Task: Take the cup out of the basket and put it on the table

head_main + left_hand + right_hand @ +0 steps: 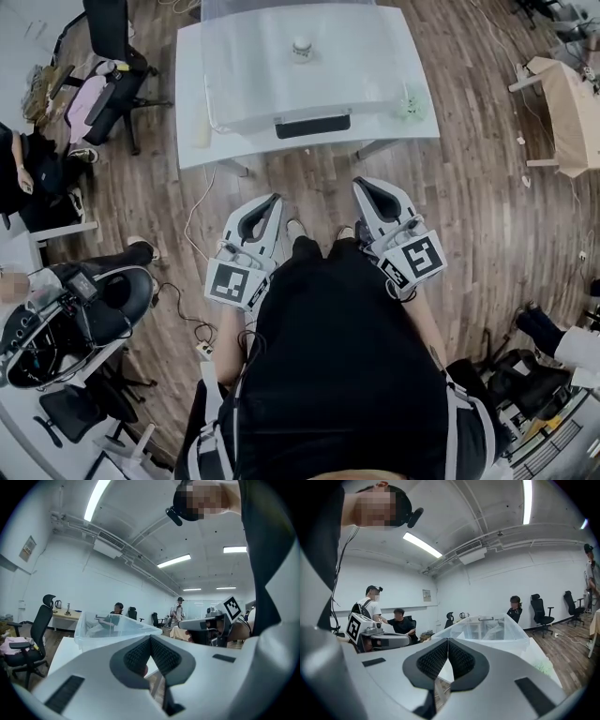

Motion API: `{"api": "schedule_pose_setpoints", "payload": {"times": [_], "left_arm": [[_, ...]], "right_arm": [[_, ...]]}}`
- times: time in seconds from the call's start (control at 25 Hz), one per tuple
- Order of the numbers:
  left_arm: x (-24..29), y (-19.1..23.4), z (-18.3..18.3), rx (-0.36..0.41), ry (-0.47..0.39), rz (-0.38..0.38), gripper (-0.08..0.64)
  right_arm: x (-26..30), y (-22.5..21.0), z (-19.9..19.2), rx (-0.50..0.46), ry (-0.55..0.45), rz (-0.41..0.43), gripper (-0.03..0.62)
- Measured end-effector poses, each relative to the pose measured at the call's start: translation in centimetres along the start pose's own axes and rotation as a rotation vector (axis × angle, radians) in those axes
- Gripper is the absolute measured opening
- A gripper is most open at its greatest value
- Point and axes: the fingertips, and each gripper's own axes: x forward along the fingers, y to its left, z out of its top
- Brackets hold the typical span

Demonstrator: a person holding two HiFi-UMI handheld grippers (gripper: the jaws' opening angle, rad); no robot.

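Observation:
A small pale cup (301, 47) stands inside the clear plastic basket (375, 75), which rests on the white table (192, 89) ahead of me. Both grippers hang close to my body, well short of the table's near edge. In the head view my left gripper (273, 199) and my right gripper (360, 185) point toward the table, each shut with nothing held. The left gripper view shows its jaws (150, 637) pressed together, with the basket (112, 627) beyond. The right gripper (447, 641) is likewise shut and faces the basket (492, 627). The cup is not discernible in either gripper view.
A greenish crumpled item (410, 103) lies on the table's right corner. An office chair (112, 56) stands left of the table, a wooden bench (572, 112) at the right. A cable (192, 216) trails over the wood floor. Seated people (117, 609) are in the background.

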Motion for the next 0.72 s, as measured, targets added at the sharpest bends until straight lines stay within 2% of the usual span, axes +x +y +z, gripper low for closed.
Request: {"api": "schedule_pose_setpoints", "payload": {"times": [0.16, 0.36, 0.72], "left_arm": [[-0.6, 1.9, 0.1, -0.028, -0.009, 0.012, 0.018], [0.1, 2.4, -0.3, -0.048, -0.002, 0.002, 0.018], [1.8, 3.2, 0.0, -0.045, 0.004, 0.031, 0.018]], "right_arm": [[1.1, 0.4, 0.4, -0.01, 0.007, -0.009, 0.018], [2.1, 0.1, 0.3, -0.008, 0.02, -0.011, 0.018], [3.8, -2.1, 1.1, -0.032, 0.012, 0.008, 0.018]]}}
